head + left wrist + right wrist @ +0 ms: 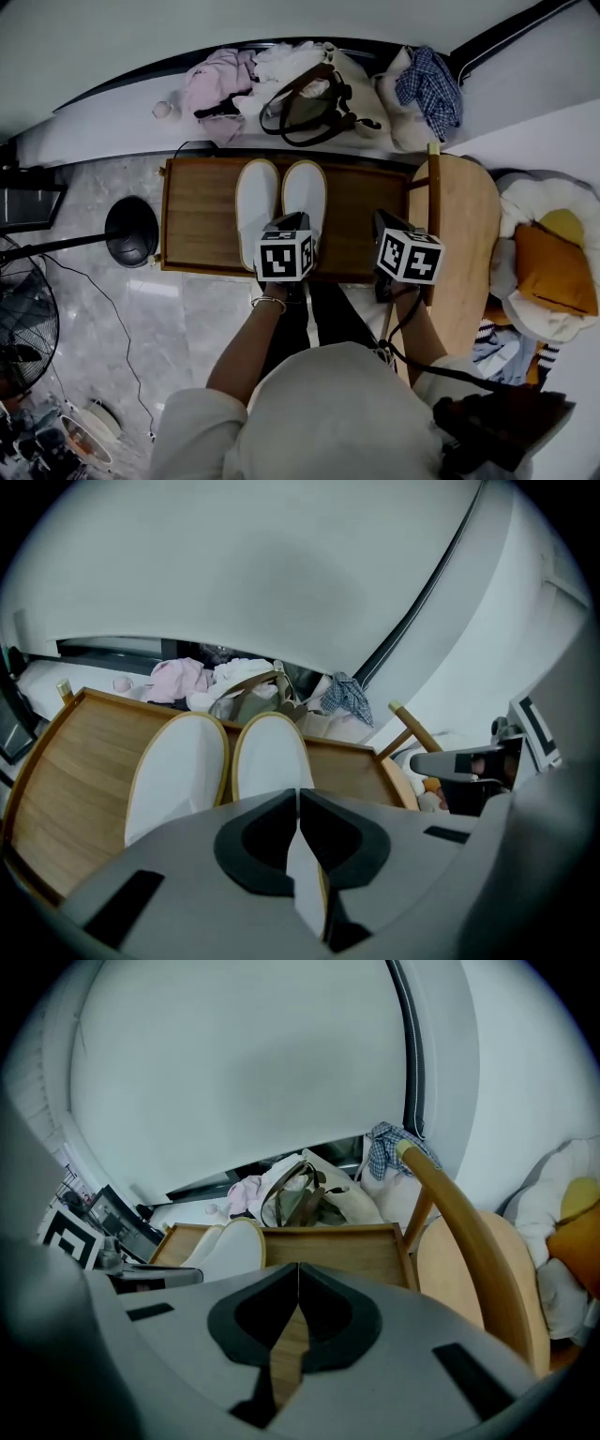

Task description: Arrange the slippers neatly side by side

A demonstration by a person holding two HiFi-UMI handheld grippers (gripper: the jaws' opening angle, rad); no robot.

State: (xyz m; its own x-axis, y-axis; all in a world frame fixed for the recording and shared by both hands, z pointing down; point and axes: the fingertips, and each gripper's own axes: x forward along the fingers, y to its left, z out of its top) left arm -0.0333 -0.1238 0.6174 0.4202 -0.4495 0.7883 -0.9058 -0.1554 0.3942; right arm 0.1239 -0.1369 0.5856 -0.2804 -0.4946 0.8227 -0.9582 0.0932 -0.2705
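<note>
The 2 white slippers lie on the wooden table point(202, 225), left slipper point(256, 202) and right slipper point(304, 197) just beside each other, inner edges close to touching along most of their length. Their long axes run near to far and look parallel; the rounded ends, which I take for the toes, point far, away from the person, and line up about level. The near ends are hidden under the left claw point(286, 246), so their alignment there cannot be read. That claw has its jaws together with nothing between them, hanging over the near part of the right slipper. The right claw point(298, 1269) is likewise closed and empty, over bare wood to the right of the pair, near a wooden chair point(459, 225). These look like thin cloth slippers: light, soft, floppy through the sole, and likely to slide easily on the smooth wood. A pinch on the sole's trimmed edge at the near end, or on the rim of the upper, should hold best; a gentle sideways push may be enough.
</note>
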